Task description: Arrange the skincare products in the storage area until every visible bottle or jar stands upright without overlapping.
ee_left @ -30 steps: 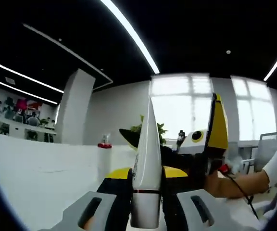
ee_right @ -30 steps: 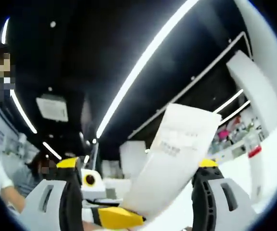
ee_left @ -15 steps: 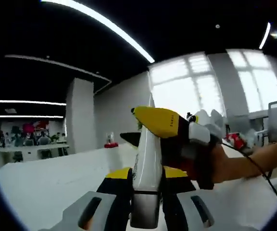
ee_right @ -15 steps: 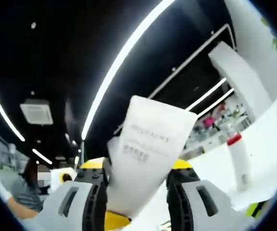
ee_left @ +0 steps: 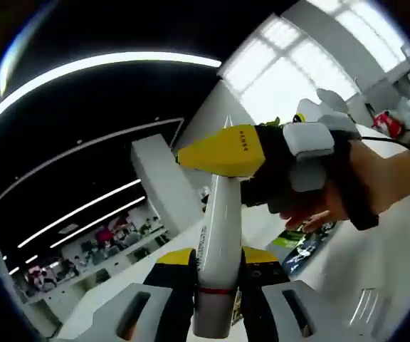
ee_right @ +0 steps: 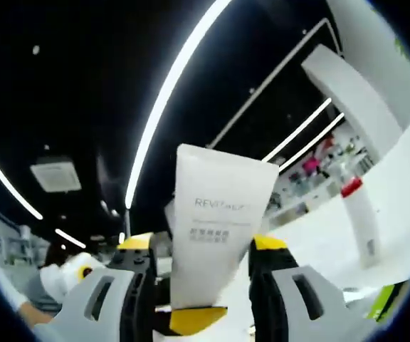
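Observation:
A white skincare tube (ee_left: pixel 216 242) with a red band near its lower end stands edge-on between the jaws of my left gripper (ee_left: pixel 217 260), which is shut on it. My right gripper (ee_left: pixel 262 160), held by a hand, comes in from the right, and its yellow jaw lies against the tube's upper part. In the right gripper view the same tube (ee_right: pixel 216 235) shows its flat printed face. My right gripper (ee_right: pixel 203 249) is shut on the tube's sides. A yellow jaw of the left gripper (ee_right: pixel 198 318) sits just below the tube.
A slim white bottle with a red cap (ee_right: pixel 358 214) stands upright on the white table (ee_right: pixel 397 178) to the right. A green and black item (ee_left: pixel 301 242) lies on the table (ee_left: pixel 383 263) behind the hand. A white pillar (ee_left: pixel 159 185) rises farther back.
The right gripper's jaws went from wide apart to shut on the tube. Its yellow jaw came up against the tube in the left gripper view. Both cameras have tilted.

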